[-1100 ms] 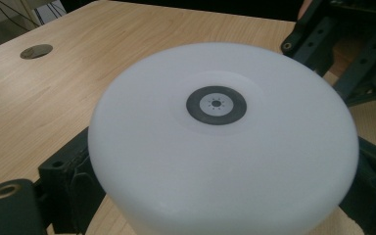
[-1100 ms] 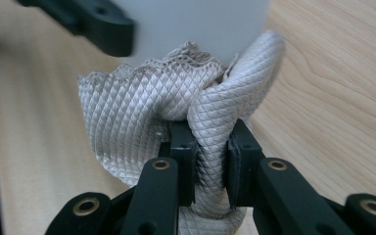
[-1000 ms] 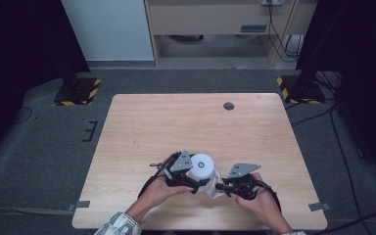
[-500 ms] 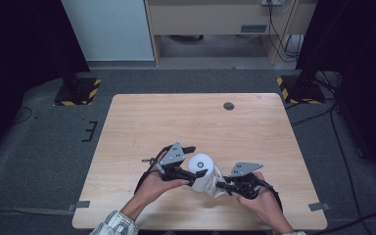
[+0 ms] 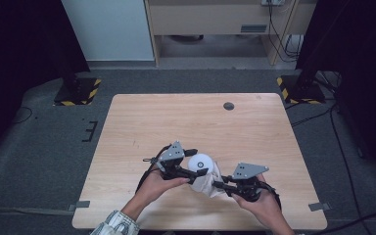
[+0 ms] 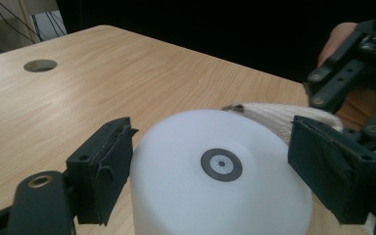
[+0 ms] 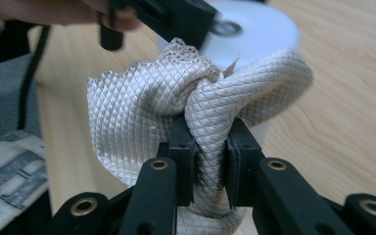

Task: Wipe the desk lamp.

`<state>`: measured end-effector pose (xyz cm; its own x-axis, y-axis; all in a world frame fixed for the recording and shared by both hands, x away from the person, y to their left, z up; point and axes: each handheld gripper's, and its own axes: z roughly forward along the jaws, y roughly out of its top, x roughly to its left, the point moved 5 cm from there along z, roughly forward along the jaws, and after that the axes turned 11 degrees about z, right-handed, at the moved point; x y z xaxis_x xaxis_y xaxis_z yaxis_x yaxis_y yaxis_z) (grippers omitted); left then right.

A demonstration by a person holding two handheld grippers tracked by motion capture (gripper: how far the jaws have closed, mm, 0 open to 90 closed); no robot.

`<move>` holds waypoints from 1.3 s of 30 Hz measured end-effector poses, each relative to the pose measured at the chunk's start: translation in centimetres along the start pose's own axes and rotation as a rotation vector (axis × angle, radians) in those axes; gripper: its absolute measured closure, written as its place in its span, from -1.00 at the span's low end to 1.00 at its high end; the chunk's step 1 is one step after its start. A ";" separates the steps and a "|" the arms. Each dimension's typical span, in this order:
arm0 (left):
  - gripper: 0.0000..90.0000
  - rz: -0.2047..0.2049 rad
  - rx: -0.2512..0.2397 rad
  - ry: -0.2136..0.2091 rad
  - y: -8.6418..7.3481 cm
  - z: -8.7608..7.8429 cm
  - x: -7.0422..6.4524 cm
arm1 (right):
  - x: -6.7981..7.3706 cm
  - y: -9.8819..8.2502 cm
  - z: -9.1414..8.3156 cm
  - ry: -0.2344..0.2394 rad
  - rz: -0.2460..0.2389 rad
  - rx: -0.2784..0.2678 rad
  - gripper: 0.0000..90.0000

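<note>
A white cylinder [image 5: 201,161] with a small dark ring on its top [image 6: 220,164] stands near the table's front edge. My left gripper [image 5: 199,162] straddles it, and its jaws have just been closing. In the left gripper view [image 6: 220,169] one pad [image 6: 105,171] is at the cylinder's wall and the other pad [image 6: 333,169] stands just off it. My right gripper [image 7: 209,161] is shut on a bunched beige waffle-weave cloth [image 7: 142,112]. The cloth [image 5: 208,182] lies against the cylinder's [image 7: 259,29] near side, right of the left hand.
The wooden table [image 5: 176,122] has a round cable hole [image 5: 229,105] at its far right. Both hands work close to the front edge. Yellow-and-black striped stand bases [image 5: 76,92] sit on the floor beyond the far corners.
The left gripper has shifted slightly left and its jaws have drawn in around the white cylinder. The right gripper and the cloth have stayed put.
</note>
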<state>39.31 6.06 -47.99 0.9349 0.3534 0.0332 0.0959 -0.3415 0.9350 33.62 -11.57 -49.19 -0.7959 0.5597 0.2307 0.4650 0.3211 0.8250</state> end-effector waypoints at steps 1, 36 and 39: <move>-0.63 -0.002 0.000 -0.001 0.0 0.0 0.0 | 0.8 0.1 0.3 0.017 -0.020 0.001 0.71; -0.62 -0.027 0.019 -0.013 0.1 0.2 0.2 | 2.0 -1.9 3.9 0.011 -0.097 0.155 0.72; -0.62 -0.030 0.021 -0.016 0.1 0.2 0.3 | 2.3 -0.4 2.8 0.053 -0.078 0.057 0.72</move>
<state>39.64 5.97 -47.97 0.9370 0.3494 -0.0002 0.1306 -0.3497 0.9277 32.64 -8.27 -50.46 -0.8492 0.4905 0.1957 0.4212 0.4056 0.8112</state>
